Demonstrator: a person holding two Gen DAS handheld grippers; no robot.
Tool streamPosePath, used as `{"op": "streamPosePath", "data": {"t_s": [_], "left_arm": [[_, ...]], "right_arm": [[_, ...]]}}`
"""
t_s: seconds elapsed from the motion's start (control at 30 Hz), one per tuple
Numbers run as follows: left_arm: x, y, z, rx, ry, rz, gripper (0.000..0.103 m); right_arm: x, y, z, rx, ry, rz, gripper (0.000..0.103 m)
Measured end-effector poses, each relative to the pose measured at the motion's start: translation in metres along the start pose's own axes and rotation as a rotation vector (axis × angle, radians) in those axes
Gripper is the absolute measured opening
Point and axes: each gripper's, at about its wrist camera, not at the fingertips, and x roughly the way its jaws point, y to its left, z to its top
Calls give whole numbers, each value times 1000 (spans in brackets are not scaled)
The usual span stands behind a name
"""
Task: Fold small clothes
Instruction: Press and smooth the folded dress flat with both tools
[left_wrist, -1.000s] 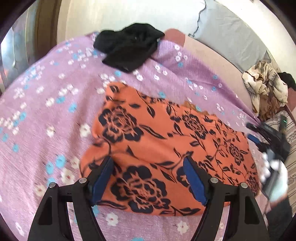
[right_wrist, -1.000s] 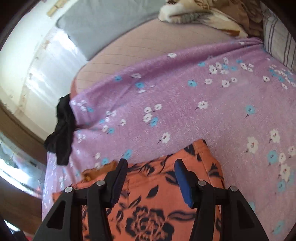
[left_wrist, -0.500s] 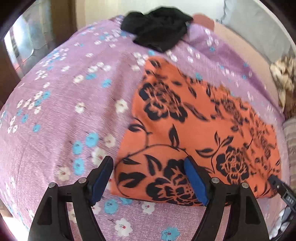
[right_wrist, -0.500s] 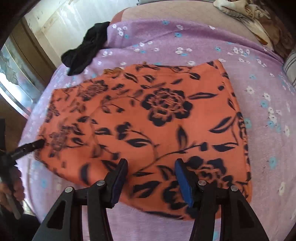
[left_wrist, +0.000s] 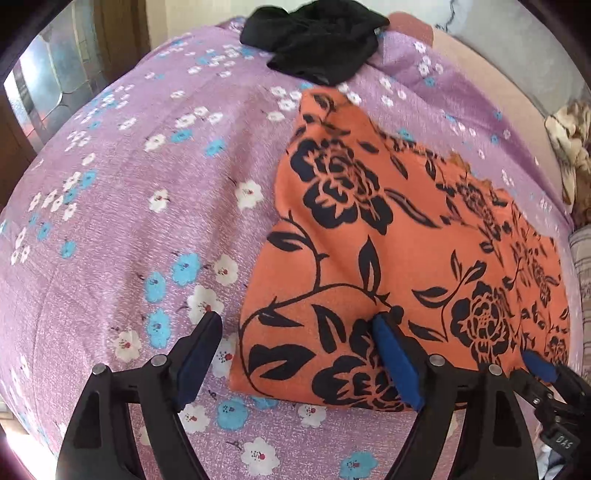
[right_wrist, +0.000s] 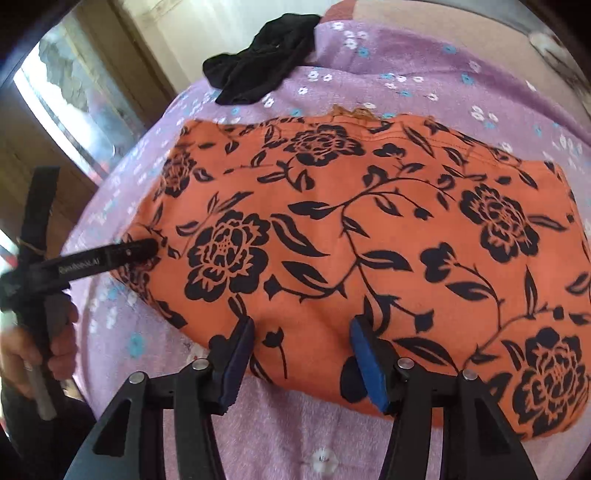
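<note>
An orange garment with black flowers (left_wrist: 406, 240) lies flat on the purple flowered sheet (left_wrist: 129, 221). My left gripper (left_wrist: 297, 321) hangs over its near left corner. Its jaws are opening; the corner lies between them and the pads do not press on it. In the right wrist view the garment (right_wrist: 369, 221) fills the middle. My right gripper (right_wrist: 303, 325) stands open over its near edge, with the cloth below the gap. One of the left gripper's fingers (right_wrist: 122, 253) touches the garment's left edge there.
A crumpled black garment (left_wrist: 317, 37) lies at the far end of the sheet, also visible as the black garment (right_wrist: 262, 66). A patterned cloth heap (left_wrist: 569, 147) sits far right. A person's hand (right_wrist: 22, 350) grips the left tool. A door and wall stand at left.
The left gripper has shifted to the garment's near left corner and its jaws have widened. The right gripper has swung from the far corner to the near edge.
</note>
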Motion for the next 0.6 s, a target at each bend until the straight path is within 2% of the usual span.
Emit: {"op": "streamPosePath", "data": {"t_s": [0.1, 0.23, 0.3, 0.33, 0.4, 0.43, 0.47, 0.5, 0.53, 0.6], "left_arm": [[-24, -11, -1, 55, -128, 17, 85], [-45, -37, -7, 129, -219, -60, 85], [-42, -52, -12, 174, -206, -71, 85], [-35, -61, -14, 200, -175, -60, 86], [-10, -77, -15, 226, -64, -36, 89], [6, -84, -17, 248, 2, 3, 95], [14, -93, -21, 296, -6, 77, 101], [14, -101, -24, 332, -43, 120, 103], [15, -105, -24, 333, -57, 136, 103], [16, -105, -22, 294, -52, 130, 103]], "right_arm": [[-32, -19, -3, 47, -80, -28, 57], [-71, -67, -7, 204, -193, -39, 57], [-73, -90, -11, 273, -204, -41, 57], [-65, -100, -7, 298, -182, -35, 57], [-32, -123, -17, 391, -34, -20, 58], [-27, -131, -23, 433, -51, 18, 58], [-32, -133, -22, 452, -96, 45, 59], [-34, -133, -19, 468, -85, 72, 63], [-35, -133, -17, 474, -74, 82, 69], [-33, -133, -18, 483, -76, 82, 70]]}}
